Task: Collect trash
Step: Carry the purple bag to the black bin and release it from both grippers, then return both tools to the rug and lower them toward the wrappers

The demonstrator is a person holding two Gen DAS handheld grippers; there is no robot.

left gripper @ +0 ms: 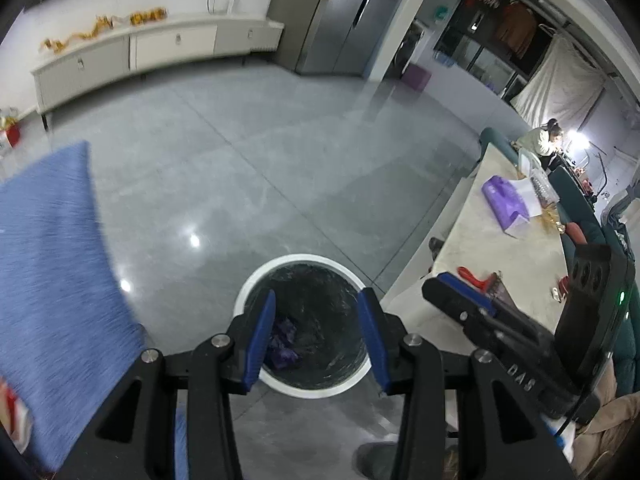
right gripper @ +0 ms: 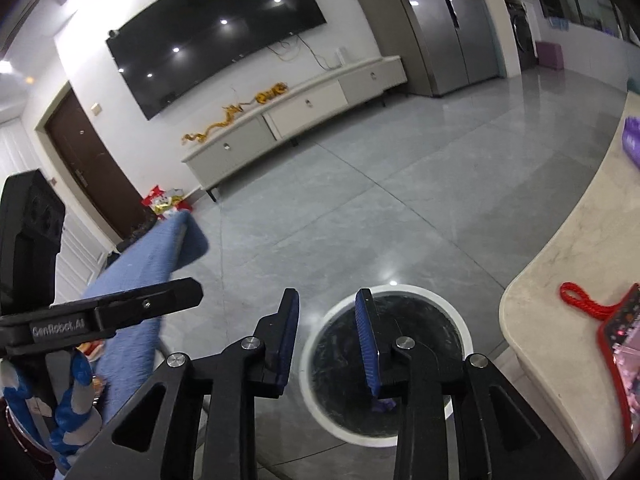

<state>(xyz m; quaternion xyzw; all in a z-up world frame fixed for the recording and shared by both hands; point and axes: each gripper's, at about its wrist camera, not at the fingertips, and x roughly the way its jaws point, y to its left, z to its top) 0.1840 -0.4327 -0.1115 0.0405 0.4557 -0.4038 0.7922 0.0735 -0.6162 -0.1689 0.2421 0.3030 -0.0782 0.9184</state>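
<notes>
Left wrist view: left gripper (left gripper: pixel 316 334) jaws apart, empty, over trash bin (left gripper: pixel 256 276); purple scrap (left gripper: pixel 282 344) inside. Right gripper (right gripper: pixel 326 340) apart, empty. Keep both centred above opening, clear of rim.

Home living room: big wall-mounted TV (right gripper: pixel 216 36) above a low white media cabinet (right gripper: pixel 296 116), brown entry door (right gripper: pixel 94 168), glossy grey tile floor (left gripper: pixel 280 168), marble-top desk (left gripper: pixel 500 240).

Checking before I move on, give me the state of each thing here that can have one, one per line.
left gripper: open, nothing between the pads.
right gripper: open, empty.
trash bin: upright on the floor, uncovered, black liner in.
purple wrapper: crumpled, lying inside the bin.
TV: off, dark screen.
brown door: closed.
cabinet drawers: closed.
</notes>
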